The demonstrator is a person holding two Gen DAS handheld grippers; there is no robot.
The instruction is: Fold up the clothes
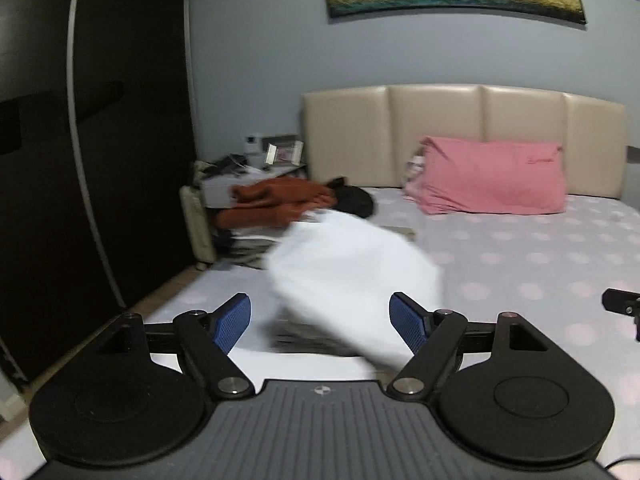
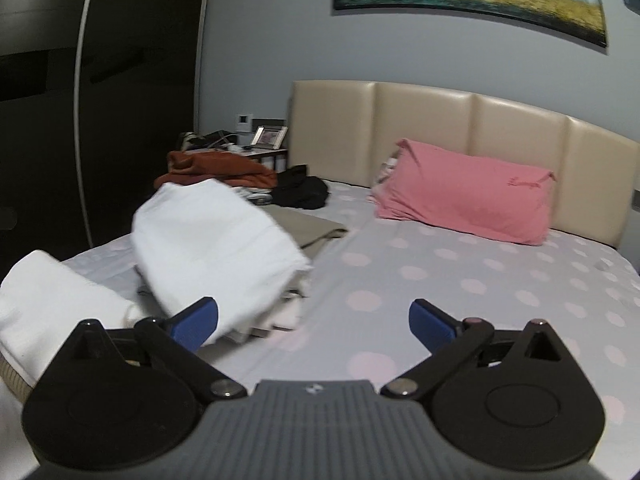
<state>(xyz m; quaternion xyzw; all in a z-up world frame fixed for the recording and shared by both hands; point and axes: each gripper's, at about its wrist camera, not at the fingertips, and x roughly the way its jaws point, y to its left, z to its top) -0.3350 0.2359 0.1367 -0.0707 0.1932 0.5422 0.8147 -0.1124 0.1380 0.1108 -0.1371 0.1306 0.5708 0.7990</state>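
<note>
Fingers [image 2: 196, 322] spread, white garment [image 2: 216, 252] blurred, bedsheet [image 2: 460, 280] beside

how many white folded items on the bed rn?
2. One blurred white folded cloth sits on a pile of clothes near the bed's left side; a second white folded cloth lies nearer, at the left edge, seen only by the right wrist. More may be hidden in the pile.
</note>
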